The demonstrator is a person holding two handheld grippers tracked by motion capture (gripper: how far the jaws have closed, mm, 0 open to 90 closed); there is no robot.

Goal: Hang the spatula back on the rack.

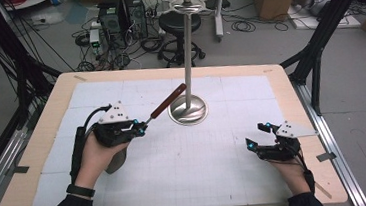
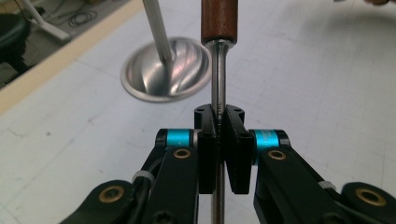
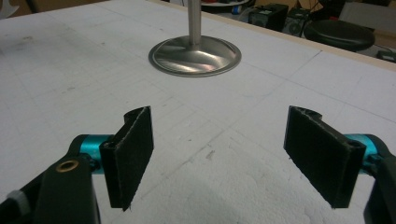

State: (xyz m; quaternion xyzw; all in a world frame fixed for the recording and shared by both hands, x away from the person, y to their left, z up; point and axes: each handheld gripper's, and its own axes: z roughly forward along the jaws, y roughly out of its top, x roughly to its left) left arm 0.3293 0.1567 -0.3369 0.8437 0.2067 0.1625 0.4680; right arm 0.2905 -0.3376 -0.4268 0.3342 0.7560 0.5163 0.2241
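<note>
Beside the stand (image 1: 187, 110) — left gripper (image 1: 142, 128) clamps the tool's steel shank (image 2: 218, 84) | right gripper (image 1: 256, 136) — jaws wide, nothing between

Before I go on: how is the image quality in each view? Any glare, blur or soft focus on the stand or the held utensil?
High view: even light, slightly soft; utensil and stand readable. Left gripper view: steel shaft in the left tool sharp, bright glare streaks on the stand base, wooden handle slightly soft. Right gripper view: right tool pads sharp, base reflects softly, background blurred.
</note>
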